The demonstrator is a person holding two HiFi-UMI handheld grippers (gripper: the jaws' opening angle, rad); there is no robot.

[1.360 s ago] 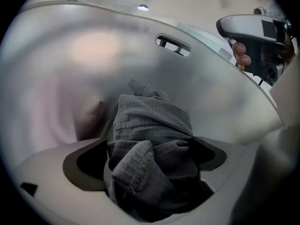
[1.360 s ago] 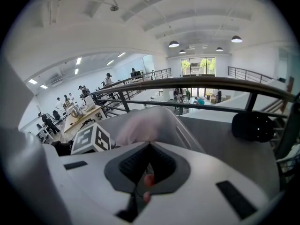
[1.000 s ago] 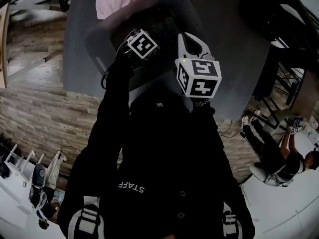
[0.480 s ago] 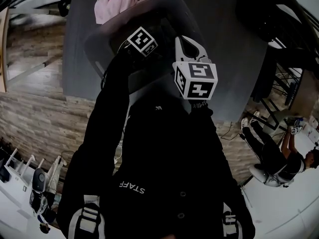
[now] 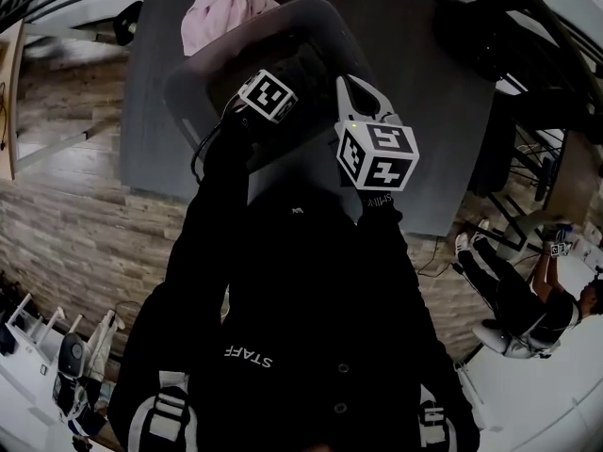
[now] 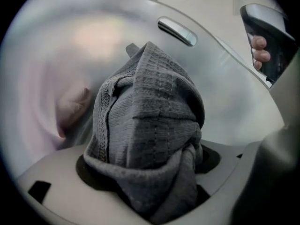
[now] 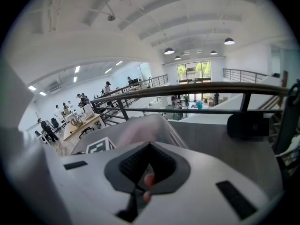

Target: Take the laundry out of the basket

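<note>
A grey laundry basket [image 5: 193, 78] stands on a dark grey table [image 5: 424, 111]. My left gripper [image 6: 147, 175] reaches down inside it; in the head view only its marker cube [image 5: 268, 95] shows. A bunched grey knitted cloth [image 6: 150, 121] stands up between its jaws, which are closing and pinch the cloth at its base. My right gripper [image 5: 358, 90] hovers over the basket's near right rim, its jaws together with nothing in them [image 7: 147, 161]. Pink laundry [image 5: 226, 3] lies on the table just beyond the basket.
The basket wall with a handle slot [image 6: 177, 31] curves round the cloth, and a pink shape [image 6: 70, 107] shows faintly through it. A hand on the right gripper's handle [image 6: 260, 48] is at the upper right. Wooden flooring [image 5: 85, 205] lies left of the table.
Both grippers stay about where they were over the basket. The head view has shifted slightly, so the basket and the pink laundry sit a little further right.
</note>
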